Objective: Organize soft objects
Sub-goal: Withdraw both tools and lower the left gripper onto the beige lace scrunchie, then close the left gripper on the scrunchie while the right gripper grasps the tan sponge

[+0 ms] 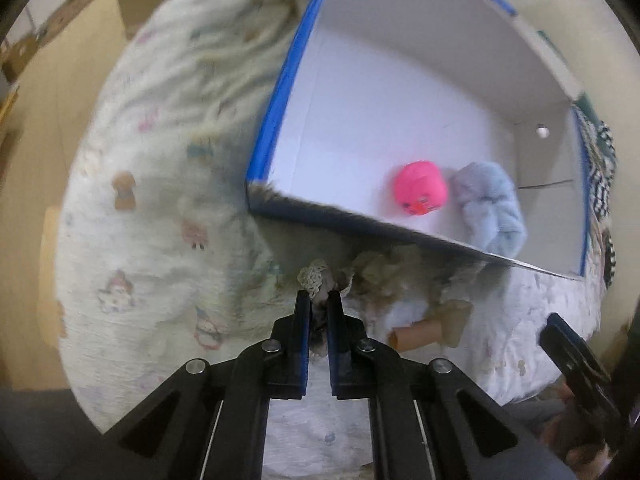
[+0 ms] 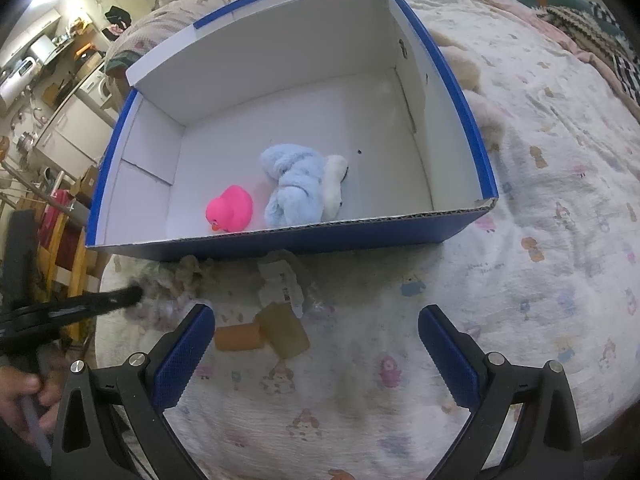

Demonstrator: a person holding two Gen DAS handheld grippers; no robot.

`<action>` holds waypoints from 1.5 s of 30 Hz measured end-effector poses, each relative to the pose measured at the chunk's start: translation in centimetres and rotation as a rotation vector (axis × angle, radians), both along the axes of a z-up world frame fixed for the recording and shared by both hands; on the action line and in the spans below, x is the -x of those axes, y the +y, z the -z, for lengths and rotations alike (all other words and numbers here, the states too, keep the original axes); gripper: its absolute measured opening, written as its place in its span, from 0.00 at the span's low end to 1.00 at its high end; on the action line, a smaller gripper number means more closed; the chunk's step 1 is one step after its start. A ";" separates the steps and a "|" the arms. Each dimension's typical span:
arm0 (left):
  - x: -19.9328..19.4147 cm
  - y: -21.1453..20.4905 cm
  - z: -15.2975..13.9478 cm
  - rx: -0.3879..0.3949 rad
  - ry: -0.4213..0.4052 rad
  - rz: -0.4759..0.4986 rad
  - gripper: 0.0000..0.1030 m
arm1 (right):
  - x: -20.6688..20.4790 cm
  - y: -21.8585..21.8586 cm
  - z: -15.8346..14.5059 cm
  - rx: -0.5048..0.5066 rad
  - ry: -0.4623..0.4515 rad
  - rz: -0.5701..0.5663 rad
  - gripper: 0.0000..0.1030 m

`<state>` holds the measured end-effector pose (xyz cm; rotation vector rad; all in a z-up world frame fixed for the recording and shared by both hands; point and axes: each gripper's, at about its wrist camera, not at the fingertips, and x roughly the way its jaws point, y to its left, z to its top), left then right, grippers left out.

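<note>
My box (image 2: 280,236) holds a pink duck (image 2: 230,209) and, at its 3 o'clock, a blue plush (image 2: 294,190); my left gripper (image 1: 319,300) pinches a beige toy (image 1: 316,276), my right gripper (image 2: 316,344) gapes empty.

I see a bedspread (image 2: 540,208) printed with small cartoon figures, pale and wrinkled, covering the whole work surface. At its far right edge lie a pink blanket (image 2: 532,12) and a black-and-white checked cloth (image 2: 618,60), bunched together. Off the bed to the left I make out a kitchen area: white cabinets (image 2: 76,120), countertop clutter (image 2: 72,36), a wooden rack with red fabric (image 2: 60,224). Wood-toned floor (image 1: 48,128) shows in the left wrist view.
</note>
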<state>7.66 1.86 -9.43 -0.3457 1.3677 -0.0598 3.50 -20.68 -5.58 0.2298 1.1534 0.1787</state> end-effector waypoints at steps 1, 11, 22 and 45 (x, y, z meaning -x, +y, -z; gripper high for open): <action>0.3 -0.1 -0.7 0.000 -0.024 0.007 0.07 | -0.1 0.0 0.1 -0.001 0.003 0.003 1.00; 2.2 1.3 -6.6 -0.128 -0.226 0.012 0.07 | -0.8 -1.1 1.8 -0.167 0.110 0.059 1.00; 2.3 1.7 -4.8 -0.128 -0.159 0.009 0.07 | -2.1 1.0 5.4 -0.259 0.268 0.042 0.53; 2.0 1.0 -3.9 -0.175 -0.153 0.007 0.07 | -0.1 3.9 4.8 -0.190 0.239 -0.067 0.09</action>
